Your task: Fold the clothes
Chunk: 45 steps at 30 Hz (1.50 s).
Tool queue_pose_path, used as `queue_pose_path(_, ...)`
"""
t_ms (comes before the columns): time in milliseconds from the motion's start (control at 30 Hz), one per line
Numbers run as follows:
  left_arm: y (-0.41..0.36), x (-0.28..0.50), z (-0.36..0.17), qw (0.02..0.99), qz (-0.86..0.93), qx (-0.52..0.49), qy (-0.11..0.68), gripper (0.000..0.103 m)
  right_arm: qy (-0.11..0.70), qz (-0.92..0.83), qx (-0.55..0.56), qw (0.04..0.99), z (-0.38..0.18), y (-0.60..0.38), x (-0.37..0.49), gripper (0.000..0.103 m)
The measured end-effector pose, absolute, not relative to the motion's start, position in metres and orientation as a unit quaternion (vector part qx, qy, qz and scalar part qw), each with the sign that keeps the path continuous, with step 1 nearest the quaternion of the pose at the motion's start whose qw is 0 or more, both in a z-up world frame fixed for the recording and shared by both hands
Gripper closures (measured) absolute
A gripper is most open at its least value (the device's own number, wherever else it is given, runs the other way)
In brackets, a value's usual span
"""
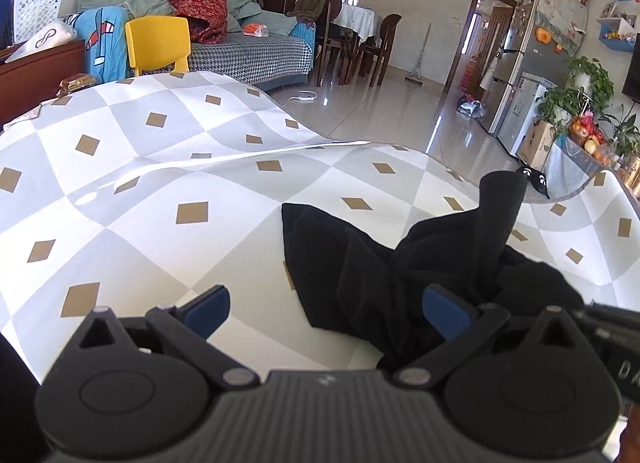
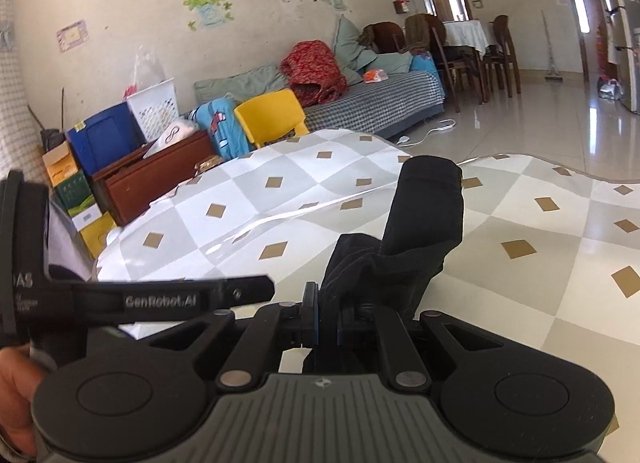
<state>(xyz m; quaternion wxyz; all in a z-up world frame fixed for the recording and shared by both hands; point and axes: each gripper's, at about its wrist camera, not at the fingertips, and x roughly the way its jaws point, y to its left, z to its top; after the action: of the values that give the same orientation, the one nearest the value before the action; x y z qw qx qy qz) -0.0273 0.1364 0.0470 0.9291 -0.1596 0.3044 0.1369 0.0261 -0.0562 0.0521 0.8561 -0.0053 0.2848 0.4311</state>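
A black garment [image 1: 352, 263] lies bunched on the grey-and-white checked tablecloth [image 1: 160, 203]. One tube-like end of it stands up at the right. My left gripper [image 1: 328, 313] is open just above the cloth, and its right blue pad [image 1: 448, 311] sits against the garment's near folds without clamping anything. In the right wrist view my right gripper [image 2: 320, 327] is shut on the black garment [image 2: 400, 263], which rises from the pinched pads with the tube end leaning up and away. The garment's lower part is hidden behind the gripper body.
The tablecloth [image 2: 520, 203] has a raised crease across its middle, and its far edge drops to a shiny tiled floor. Beyond stand a yellow chair [image 1: 158, 45], a sofa [image 1: 256, 55] piled with cushions, and a fridge [image 1: 520, 95]. A hand [image 2: 16, 395] shows at lower left.
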Motion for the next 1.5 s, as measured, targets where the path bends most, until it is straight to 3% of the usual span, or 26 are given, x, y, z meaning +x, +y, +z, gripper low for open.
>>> queue_pose_path(600,0.127,-0.037,0.029,0.924,0.104,-0.166,0.328,0.000,0.328,0.477,-0.097,0.809,0.011,-0.035,-0.026,0.091)
queue_pose_path(733,0.122,-0.033,0.020,0.920,0.097,-0.165,0.341,0.000,0.322,0.466,-0.085,0.819,0.020,-0.046,-0.023,0.078)
queue_pose_path(867,0.117,-0.029,0.016,0.919,0.091,-0.162,0.348,0.000,0.324,0.457,-0.078,0.825,0.027,-0.057,-0.020,0.072)
queue_pose_path(1167,0.107,-0.020,-0.004,0.903,0.130,-0.116,0.392,0.000,0.324,0.401,-0.064,0.854,0.037,-0.085,-0.011,0.063)
queue_pose_path(1500,0.102,-0.013,-0.022,0.887,0.156,-0.085,0.426,0.000,0.389,0.240,-0.028,0.889,0.018,-0.127,0.024,0.060)
